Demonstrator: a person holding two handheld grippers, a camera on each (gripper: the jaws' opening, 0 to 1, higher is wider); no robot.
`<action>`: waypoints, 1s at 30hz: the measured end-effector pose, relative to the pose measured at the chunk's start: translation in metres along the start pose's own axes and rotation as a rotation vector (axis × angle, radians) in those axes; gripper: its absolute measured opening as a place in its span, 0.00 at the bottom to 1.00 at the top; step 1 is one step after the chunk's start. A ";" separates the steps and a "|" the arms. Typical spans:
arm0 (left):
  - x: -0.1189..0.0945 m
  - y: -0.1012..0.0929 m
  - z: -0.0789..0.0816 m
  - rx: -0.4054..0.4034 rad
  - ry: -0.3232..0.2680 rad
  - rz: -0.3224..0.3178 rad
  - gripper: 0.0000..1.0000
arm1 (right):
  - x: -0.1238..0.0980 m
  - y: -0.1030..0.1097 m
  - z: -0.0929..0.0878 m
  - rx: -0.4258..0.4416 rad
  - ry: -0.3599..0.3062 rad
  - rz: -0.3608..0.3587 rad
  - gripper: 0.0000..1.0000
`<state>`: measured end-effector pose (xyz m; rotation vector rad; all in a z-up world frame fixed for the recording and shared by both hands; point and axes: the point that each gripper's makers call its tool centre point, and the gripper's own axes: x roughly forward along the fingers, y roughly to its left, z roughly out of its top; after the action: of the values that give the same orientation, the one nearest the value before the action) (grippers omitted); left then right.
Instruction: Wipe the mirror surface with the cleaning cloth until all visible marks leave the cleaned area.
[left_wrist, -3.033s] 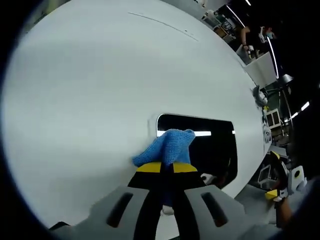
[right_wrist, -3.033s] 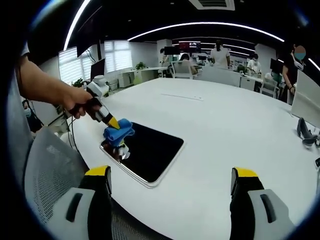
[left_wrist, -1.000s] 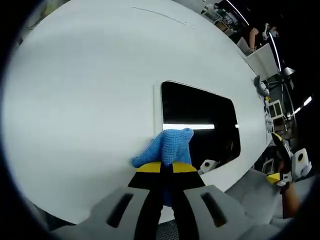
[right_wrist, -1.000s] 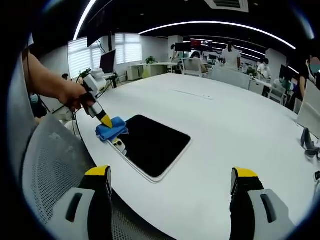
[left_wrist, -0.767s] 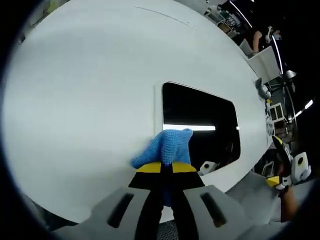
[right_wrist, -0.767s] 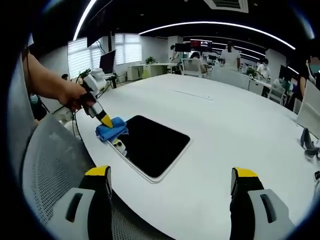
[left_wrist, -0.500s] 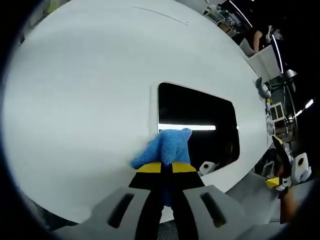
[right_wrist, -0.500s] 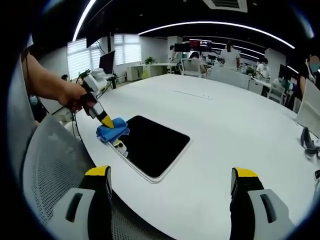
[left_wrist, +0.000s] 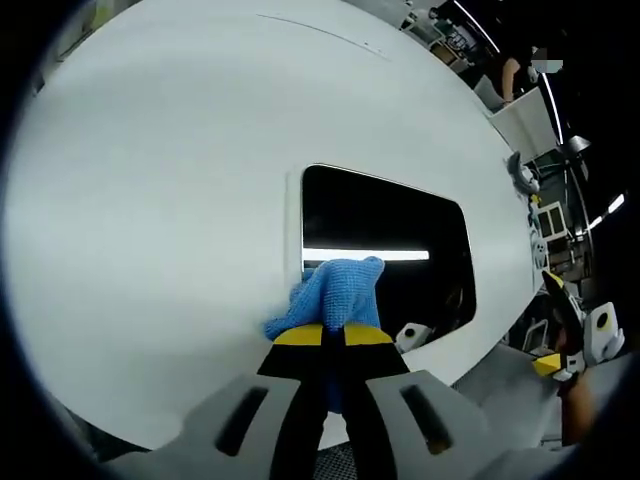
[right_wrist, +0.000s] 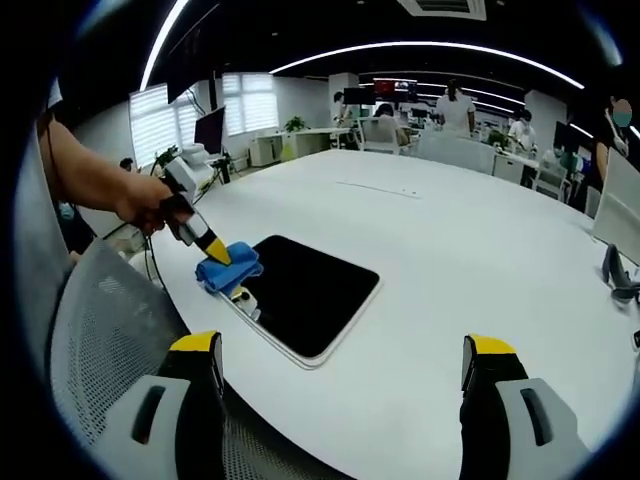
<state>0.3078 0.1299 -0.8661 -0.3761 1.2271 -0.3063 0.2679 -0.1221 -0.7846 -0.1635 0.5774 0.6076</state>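
table (right_wrist: 480, 270): cloth (left_wrist: 335, 295) overlaps mirror (left_wrist: 385, 240) edge (corner)

Bright ceiling strip lights, sharp focus, strong fisheye bending near edges.

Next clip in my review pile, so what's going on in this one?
A person is wiping a dark rectangular mirror that lies flat on a white table. The left claw is shut on a blue cloth and presses it at one edge of the mirror, near a corner. The right claw hangs open above the table's near edge, holding nothing.
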 end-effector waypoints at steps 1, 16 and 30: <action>0.001 -0.002 0.000 0.006 -0.001 0.001 0.00 | 0.000 0.000 0.000 0.003 -0.001 0.001 0.99; 0.013 -0.029 -0.001 0.030 -0.001 -0.020 0.00 | 0.000 -0.002 0.001 0.007 -0.011 -0.009 0.99; 0.026 -0.056 -0.004 0.049 0.011 -0.048 0.00 | 0.000 -0.003 0.002 0.010 -0.017 -0.011 0.99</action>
<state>0.3108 0.0681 -0.8653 -0.3627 1.2201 -0.3794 0.2704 -0.1236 -0.7825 -0.1515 0.5628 0.5946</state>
